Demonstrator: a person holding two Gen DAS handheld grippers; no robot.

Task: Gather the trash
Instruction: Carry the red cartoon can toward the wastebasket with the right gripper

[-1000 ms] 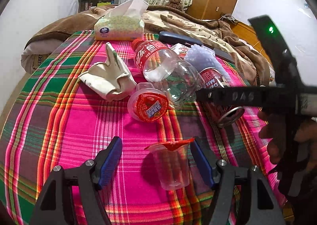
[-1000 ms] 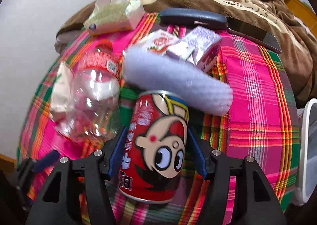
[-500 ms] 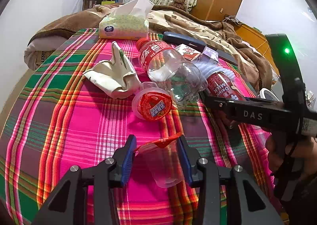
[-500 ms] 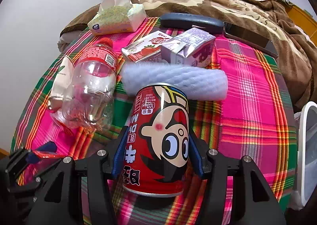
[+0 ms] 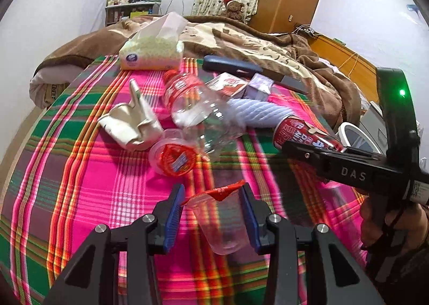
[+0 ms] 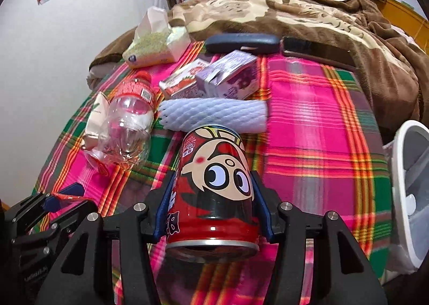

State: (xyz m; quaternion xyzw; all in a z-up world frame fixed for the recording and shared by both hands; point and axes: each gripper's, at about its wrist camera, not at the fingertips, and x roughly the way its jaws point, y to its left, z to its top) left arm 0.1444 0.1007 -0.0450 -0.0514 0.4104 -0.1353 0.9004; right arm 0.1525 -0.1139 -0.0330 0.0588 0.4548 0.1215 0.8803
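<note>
Cup [image 5: 222, 221] and can [image 6: 214, 189] are both pinched: my left hand-held gripper [image 5: 213, 217] has closed on the clear plastic cup with its torn red lid, and the right hand-held gripper [image 6: 213, 197] has just been closing on the red cartoon can, pads against its sides. Both sit low over the plaid cloth [image 5: 88, 171] on the bed. The white bin [image 6: 405, 187] stands at the right edge. I'd judge the cup thin, so I should squeeze lightly, lift clear of the bottle [image 5: 198, 114], keep both upright, then carry the can across first.
</note>
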